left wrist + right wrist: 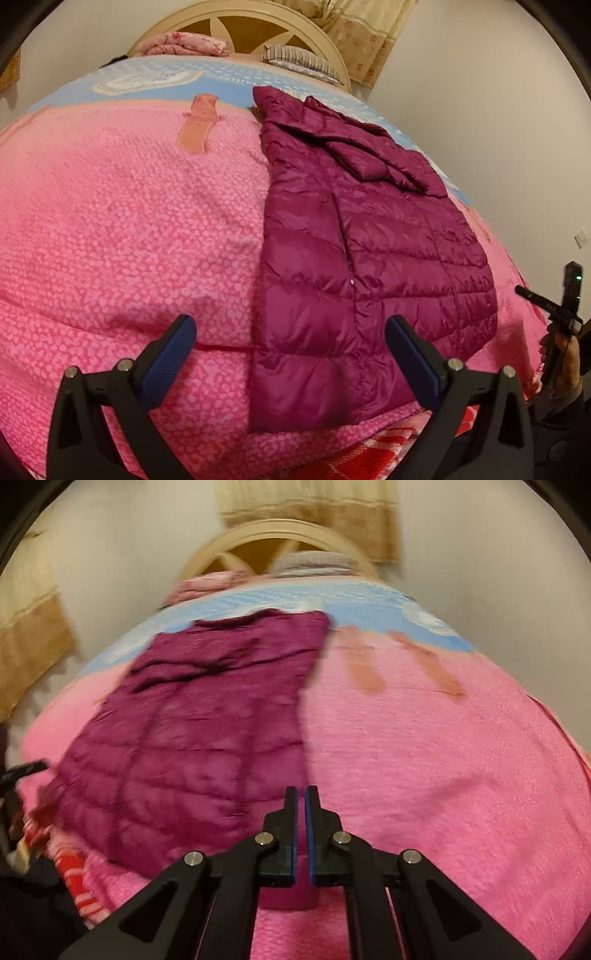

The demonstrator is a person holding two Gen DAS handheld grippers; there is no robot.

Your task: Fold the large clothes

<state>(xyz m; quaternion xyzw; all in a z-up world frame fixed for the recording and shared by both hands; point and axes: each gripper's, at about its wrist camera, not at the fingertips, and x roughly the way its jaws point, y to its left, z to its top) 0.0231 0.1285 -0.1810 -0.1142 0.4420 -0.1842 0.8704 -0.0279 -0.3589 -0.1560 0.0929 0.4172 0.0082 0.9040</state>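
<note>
A maroon quilted down jacket (362,266) lies flat on the pink bedspread (129,221), folded lengthwise with a sleeve laid across its upper part. My left gripper (290,332) is open and empty, hovering above the jacket's near hem. In the right wrist view the jacket (199,731) lies left of centre, blurred by motion. My right gripper (301,794) is shut with nothing visible between its pads, above the jacket's near right corner. The right gripper's handle (565,306) shows at the far right of the left wrist view.
The bed has a cream arched headboard (258,22) with a pink folded quilt (184,44) and a striped pillow (299,59). A red checked cloth (388,446) hangs at the bed's near edge. White walls and beige curtains (310,513) surround the bed.
</note>
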